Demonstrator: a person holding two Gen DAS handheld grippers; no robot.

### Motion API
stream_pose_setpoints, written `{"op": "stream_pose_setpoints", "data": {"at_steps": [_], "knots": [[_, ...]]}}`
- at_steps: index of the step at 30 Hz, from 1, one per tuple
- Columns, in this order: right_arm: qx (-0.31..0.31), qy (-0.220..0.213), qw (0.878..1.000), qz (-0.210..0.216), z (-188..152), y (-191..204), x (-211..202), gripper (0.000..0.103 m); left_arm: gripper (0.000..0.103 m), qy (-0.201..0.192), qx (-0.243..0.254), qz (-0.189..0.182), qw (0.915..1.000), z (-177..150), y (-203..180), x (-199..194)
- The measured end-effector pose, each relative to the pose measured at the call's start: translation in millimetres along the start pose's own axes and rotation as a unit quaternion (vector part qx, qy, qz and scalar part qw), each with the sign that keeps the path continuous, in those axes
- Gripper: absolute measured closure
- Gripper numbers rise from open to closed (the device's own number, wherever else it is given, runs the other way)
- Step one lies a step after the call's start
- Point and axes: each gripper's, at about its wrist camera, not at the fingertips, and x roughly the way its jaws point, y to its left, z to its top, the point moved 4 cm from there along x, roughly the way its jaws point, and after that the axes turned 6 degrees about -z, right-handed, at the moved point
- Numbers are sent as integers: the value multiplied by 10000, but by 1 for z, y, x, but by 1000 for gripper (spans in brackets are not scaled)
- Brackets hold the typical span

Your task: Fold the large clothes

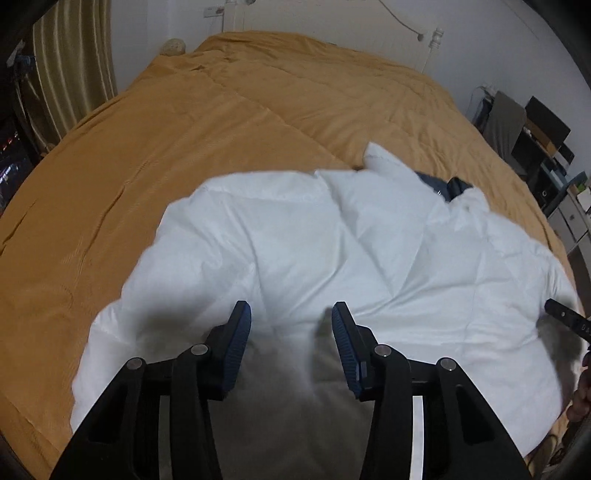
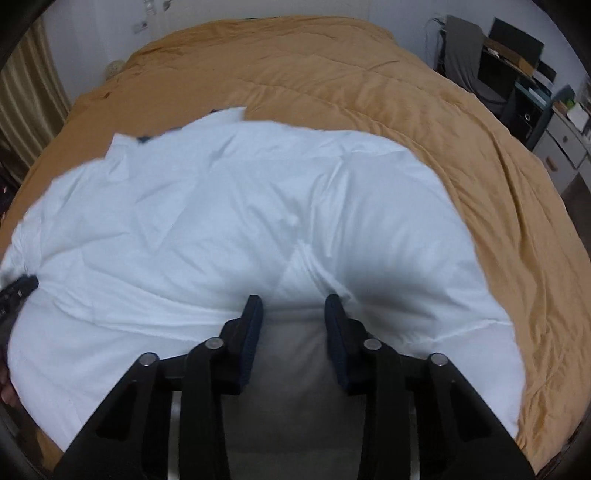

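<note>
A large white padded jacket (image 1: 332, 236) lies spread across the near half of the bed, its far edges blurred. A dark blue lining (image 1: 447, 186) shows at its far end. My left gripper (image 1: 291, 314) points down at the near hem, and shadowed jacket fabric fills the gap between its blue pads. A black finger (image 1: 565, 319) of the other tool shows at the right edge. In the right wrist view the jacket (image 2: 240, 206) fills the middle. My right gripper (image 2: 293, 306) has its jaws narrowed on a bunch of the near hem. The left tool's finger (image 2: 20, 288) sits at the left edge.
A mustard quilt (image 1: 184, 129) covers the whole bed under the jacket. Striped curtains (image 1: 70, 74) hang at the left, and a white headboard (image 1: 332, 14) stands at the far end. Shelves and drawers (image 2: 535, 92) crowd the right side. A hand (image 1: 583, 398) shows at the right edge.
</note>
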Motion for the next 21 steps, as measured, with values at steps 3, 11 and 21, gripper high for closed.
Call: {"op": "stream_pose_setpoints", "data": {"at_steps": [3,11,21], "knots": [[-360,-281,9989,67,33,32,-9,65,56,-23,684,-143,9976,36,-39,14],[-357,618,9970,-307,82,55,86,57,41,687,676,409,9945,76,-5,113],[568,187,9954,-743,82,-38,43,55,43,-297,-1072,689,9914,84,104,16]]}}
